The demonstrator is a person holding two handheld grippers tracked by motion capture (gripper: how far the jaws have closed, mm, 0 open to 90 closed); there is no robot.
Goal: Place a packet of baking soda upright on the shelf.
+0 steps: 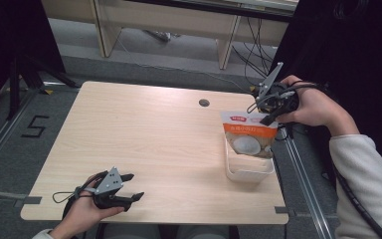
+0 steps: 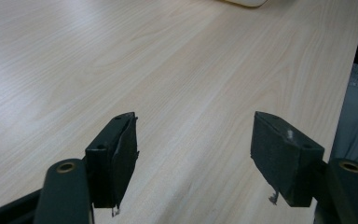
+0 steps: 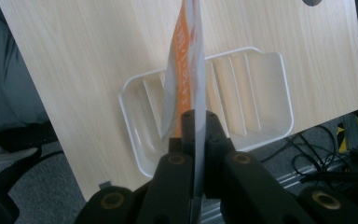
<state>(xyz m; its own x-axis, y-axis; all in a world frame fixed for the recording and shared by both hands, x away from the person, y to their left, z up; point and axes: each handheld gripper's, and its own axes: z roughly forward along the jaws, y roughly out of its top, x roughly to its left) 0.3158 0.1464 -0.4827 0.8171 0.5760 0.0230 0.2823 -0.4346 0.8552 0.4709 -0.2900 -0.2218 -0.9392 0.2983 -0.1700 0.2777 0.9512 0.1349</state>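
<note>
Snack pouch: thin, glossy, flat film, orange/white print. R tool clamped tight on its top edge; pouch hangs upright, bottom inside the tray. Tray: white plastic, rounded rectangle w/ ribbed floor, sits near the surface's R edge, close to the front R corner. Surface: pale wood-grain laminate, smooth; cable hole near the back edge. L tool jaws wide apart, nothing between, at front L edge, well apart from tray; bare surface between. Cables on floor just beyond tray-side edge.
</note>
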